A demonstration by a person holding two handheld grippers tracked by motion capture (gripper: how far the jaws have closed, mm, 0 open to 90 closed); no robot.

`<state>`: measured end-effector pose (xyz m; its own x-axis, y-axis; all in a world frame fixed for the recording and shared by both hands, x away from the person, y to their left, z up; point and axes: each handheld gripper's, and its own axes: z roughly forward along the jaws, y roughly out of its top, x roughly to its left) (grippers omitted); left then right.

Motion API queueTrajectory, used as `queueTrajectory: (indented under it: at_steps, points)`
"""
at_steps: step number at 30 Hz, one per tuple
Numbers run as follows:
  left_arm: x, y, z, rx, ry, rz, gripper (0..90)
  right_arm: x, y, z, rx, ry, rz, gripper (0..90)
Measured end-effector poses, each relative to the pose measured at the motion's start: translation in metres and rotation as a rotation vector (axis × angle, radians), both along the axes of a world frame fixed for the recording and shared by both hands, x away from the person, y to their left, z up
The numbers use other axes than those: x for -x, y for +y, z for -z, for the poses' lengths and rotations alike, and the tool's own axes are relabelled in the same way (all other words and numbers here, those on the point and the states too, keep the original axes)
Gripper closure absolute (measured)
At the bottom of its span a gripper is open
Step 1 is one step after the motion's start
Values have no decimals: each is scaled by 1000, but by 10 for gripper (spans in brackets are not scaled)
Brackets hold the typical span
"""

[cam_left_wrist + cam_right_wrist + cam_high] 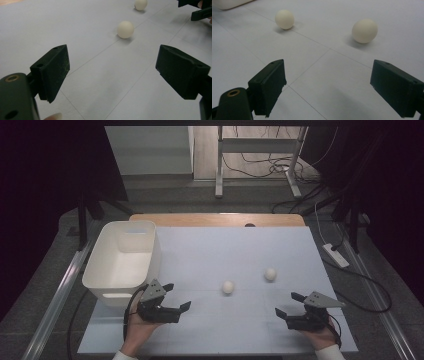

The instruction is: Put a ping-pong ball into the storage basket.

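Sitting on the matte pale-blue table sheet (210, 255), two smooth, cream, round balls are lying apart: the nearer ball (228, 287) at centre, the farther ball (270, 274) at its 2 o'clock. Both the left gripper (179, 296) and right gripper (289, 304) are hovering low, jaws spread and empty, angled inward. A white plastic bin (122, 260) is standing at 9 o'clock.
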<state>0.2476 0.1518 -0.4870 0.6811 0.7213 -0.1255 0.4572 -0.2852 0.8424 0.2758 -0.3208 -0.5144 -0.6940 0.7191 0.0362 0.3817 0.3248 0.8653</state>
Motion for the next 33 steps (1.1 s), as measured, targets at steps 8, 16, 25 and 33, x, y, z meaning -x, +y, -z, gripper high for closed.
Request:
queueTrajectory:
  at_steps: [8, 16, 25, 33]
  points:
    - [-3, -2, 0, -11, 5, -8, 125, 0, 0, 0, 3, 0, -3, 132]
    - [-7, -7, -2, -21, 9, -3, 125, 0, 1, 1, 4, 0, -4, 131]
    - [-11, -13, -5, -41, 13, 1, 124, 0, 1, 0, 5, 0, -4, 131]
    - [-17, -21, -6, -63, 25, 7, 122, 0, 1, 1, 7, 0, -5, 132]
